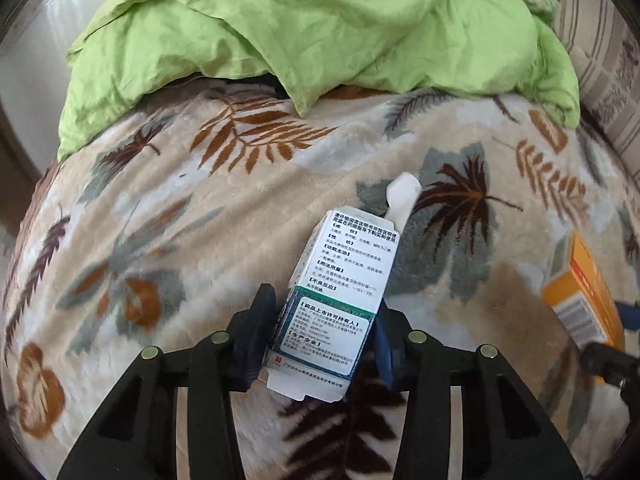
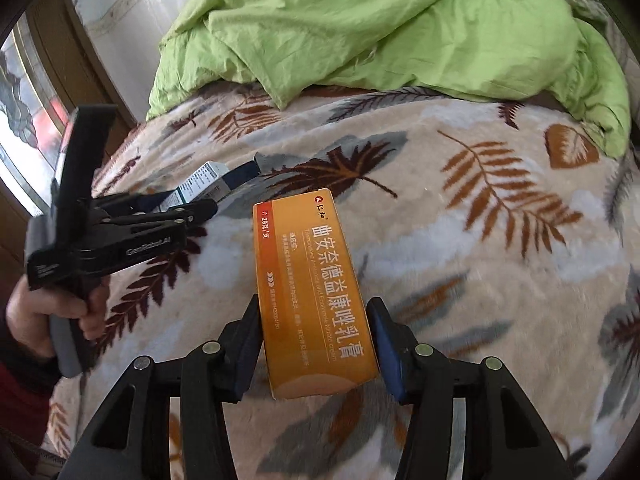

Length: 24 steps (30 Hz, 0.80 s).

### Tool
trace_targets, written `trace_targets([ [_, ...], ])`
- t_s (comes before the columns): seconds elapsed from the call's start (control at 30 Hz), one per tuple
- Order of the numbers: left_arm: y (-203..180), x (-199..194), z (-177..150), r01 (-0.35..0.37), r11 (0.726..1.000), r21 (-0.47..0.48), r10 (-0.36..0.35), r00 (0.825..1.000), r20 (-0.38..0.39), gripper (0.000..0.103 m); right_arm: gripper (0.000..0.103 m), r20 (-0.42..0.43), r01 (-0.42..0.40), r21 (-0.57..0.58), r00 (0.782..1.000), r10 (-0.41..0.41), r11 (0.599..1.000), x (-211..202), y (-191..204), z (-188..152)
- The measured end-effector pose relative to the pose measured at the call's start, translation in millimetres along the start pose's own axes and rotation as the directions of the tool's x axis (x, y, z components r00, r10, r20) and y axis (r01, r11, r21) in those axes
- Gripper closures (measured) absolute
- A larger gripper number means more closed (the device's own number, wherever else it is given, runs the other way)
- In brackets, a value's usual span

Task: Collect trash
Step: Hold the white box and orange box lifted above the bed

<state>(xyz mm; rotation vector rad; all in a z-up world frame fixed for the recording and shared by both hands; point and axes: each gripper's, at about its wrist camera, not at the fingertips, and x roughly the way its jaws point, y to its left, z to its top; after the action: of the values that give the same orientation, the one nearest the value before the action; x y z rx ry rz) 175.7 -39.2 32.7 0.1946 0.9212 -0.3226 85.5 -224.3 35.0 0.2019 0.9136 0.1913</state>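
Note:
My left gripper (image 1: 326, 312) is shut on a white and teal medicine box (image 1: 338, 292), whose far flap stands open, held just above the leaf-patterned blanket (image 1: 200, 208). My right gripper (image 2: 314, 320) is shut on an orange medicine box (image 2: 310, 292), gripped at its near end and pointing away. In the left wrist view the orange box (image 1: 582, 292) shows at the right edge. In the right wrist view the left gripper (image 2: 224, 194) with the white box (image 2: 200, 184) shows at the left, held by a hand.
A crumpled green duvet (image 1: 320, 28) lies across the far side of the bed. A striped pillow (image 1: 600, 52) is at the far right. A white wall and a wooden door frame (image 2: 88, 64) stand to the left of the bed.

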Motion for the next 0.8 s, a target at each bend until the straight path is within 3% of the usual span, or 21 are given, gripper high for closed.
trace_targets([
  [0.13, -6, -36, -22, 0.064, 0.995, -0.076, -0.061, 0.997, 0.038, 0.063, 0.048, 0.058, -0.002, 0.024, 0.998, 0.001, 1.0, -35, 4, -23],
  [0.37, -44, -118, -81, 0.125, 0.989, -0.079, -0.115, 0.987, 0.115, 0.063, 0.048, 0.135, 0.011, 0.032, 0.991, -0.015, 0.999, -99, 16, -74],
  [0.8, -106, -233, -170, 0.099, 0.995, -0.026, -0.092, 0.974, 0.205, 0.063, 0.048, 0.231, -0.005, 0.045, 0.973, -0.005, 0.999, -204, 39, -151],
])
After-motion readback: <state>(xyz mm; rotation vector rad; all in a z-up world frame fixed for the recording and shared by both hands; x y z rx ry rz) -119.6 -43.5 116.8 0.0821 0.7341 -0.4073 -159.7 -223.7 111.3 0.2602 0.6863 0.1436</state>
